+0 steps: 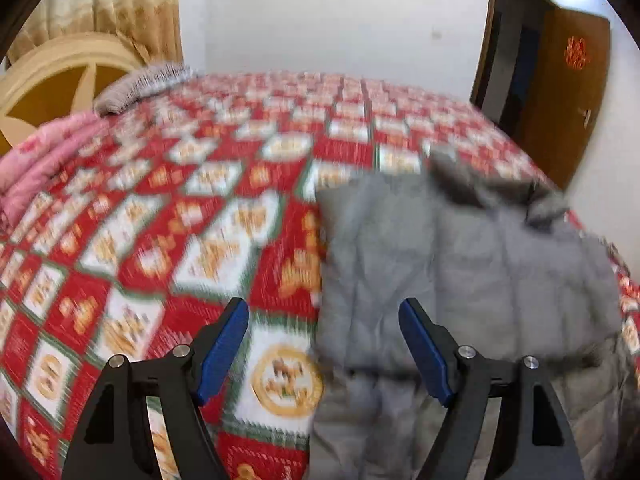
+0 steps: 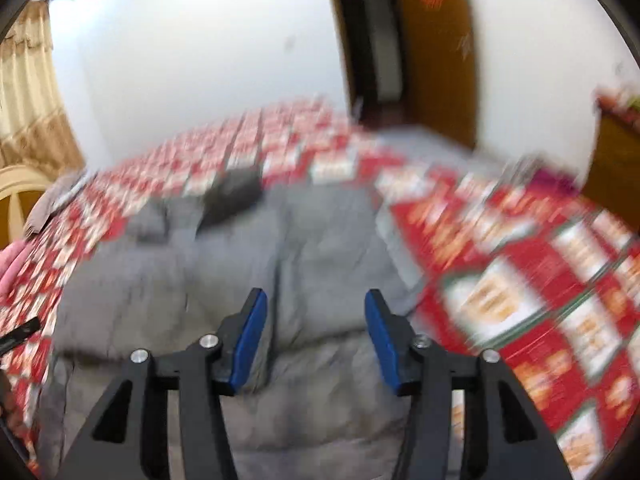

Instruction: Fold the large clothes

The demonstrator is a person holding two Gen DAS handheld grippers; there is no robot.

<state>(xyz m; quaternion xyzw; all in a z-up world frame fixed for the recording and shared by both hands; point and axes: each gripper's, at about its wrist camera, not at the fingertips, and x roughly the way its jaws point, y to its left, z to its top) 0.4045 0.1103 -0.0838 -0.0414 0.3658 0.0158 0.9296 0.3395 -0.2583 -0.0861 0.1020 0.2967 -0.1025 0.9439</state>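
A grey padded jacket [image 1: 460, 264] lies flat on the red patterned bedspread [image 1: 168, 216], its darker collar [image 1: 472, 180] at the far end. My left gripper [image 1: 324, 312] is open and empty, held above the jacket's left edge. In the right wrist view the jacket [image 2: 248, 248] fills the middle, with the bedspread [image 2: 540, 280] to its right. My right gripper [image 2: 316, 304] is open and empty, held above the jacket's near part. Both views are blurred by motion.
A pink quilt [image 1: 36, 160] and a grey folded cloth [image 1: 136, 88] lie at the bed's far left by the cream headboard [image 1: 60, 80]. A brown door [image 1: 560, 92] stands far right. A white wall is behind the bed.
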